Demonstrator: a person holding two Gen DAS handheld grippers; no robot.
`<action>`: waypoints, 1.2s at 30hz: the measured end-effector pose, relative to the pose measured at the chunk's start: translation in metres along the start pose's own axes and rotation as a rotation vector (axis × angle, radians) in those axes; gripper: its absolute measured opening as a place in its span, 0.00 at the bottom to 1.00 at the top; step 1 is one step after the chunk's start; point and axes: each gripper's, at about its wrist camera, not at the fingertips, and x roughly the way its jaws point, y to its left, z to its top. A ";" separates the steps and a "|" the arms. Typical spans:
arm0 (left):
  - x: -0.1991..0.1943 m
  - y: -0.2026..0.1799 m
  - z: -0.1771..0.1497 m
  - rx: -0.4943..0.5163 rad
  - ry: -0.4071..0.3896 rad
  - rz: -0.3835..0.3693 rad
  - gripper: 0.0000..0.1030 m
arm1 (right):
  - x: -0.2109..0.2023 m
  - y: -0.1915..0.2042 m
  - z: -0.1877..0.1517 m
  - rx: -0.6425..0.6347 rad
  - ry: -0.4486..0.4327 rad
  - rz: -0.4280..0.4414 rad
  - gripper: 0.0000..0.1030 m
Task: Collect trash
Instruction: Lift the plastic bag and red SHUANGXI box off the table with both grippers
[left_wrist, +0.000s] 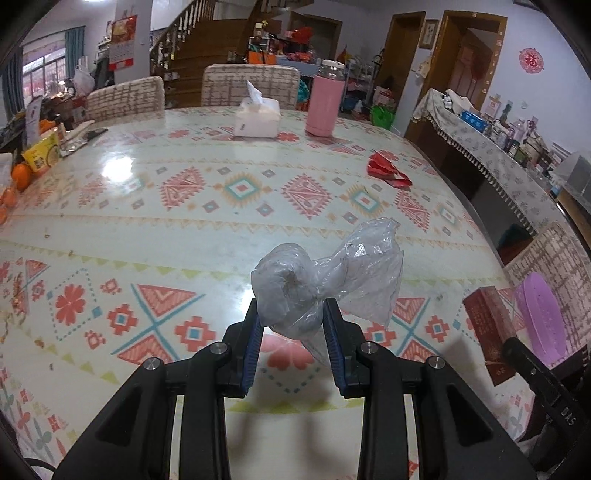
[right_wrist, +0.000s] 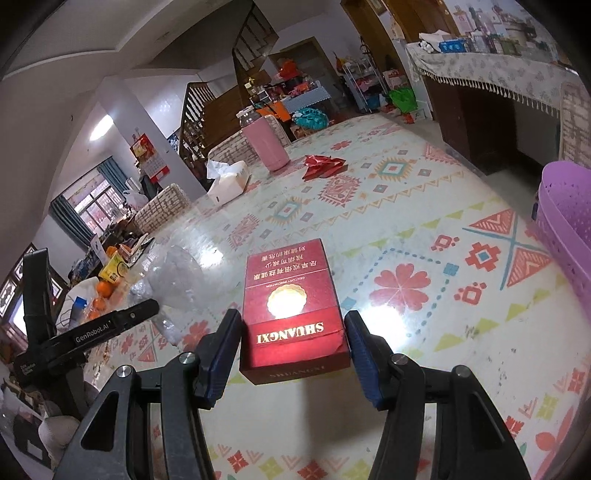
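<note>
Clamping a crumpled clear plastic bag (left_wrist: 325, 277) between its blue pads, the left gripper (left_wrist: 293, 314) holds the bag lifted above the patterned surface (left_wrist: 147, 221), the loose end of the plastic flaring up and to the right of the fingers. In the right wrist view the same bag (right_wrist: 177, 273) shows at the left, at the tip of the left gripper's black arm.

The right gripper (right_wrist: 293, 332) is spread wide, one finger on each side of a red cigarette box (right_wrist: 291, 306) that lies flat on the surface; a narrow gap shows between each pad and the box's sides, so it grasps nothing. The box bears the word SHUANGXI on its near flap. From the left wrist view the box (left_wrist: 487, 325) sits near the right edge of the surface, just beside a purple perforated basket (left_wrist: 543, 317).

Farther back, a crumpled red wrapper (left_wrist: 388, 170) lies on the surface, well apart from both grippers. Behind it stand a pink tumbler (left_wrist: 325, 107) and a white tissue box (left_wrist: 258, 118). Oranges (left_wrist: 18, 177) and a yellow packet (left_wrist: 42, 153) sit at the left edge.
</note>
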 end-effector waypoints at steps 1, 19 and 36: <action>-0.001 0.001 0.000 0.002 -0.006 0.009 0.30 | 0.000 0.001 0.000 -0.004 -0.002 -0.002 0.60; 0.000 0.007 -0.005 0.055 -0.092 0.203 0.30 | 0.012 0.016 -0.002 -0.052 0.007 -0.040 0.60; 0.003 0.010 -0.004 0.058 -0.094 0.199 0.30 | 0.013 0.023 -0.003 -0.070 -0.002 -0.050 0.60</action>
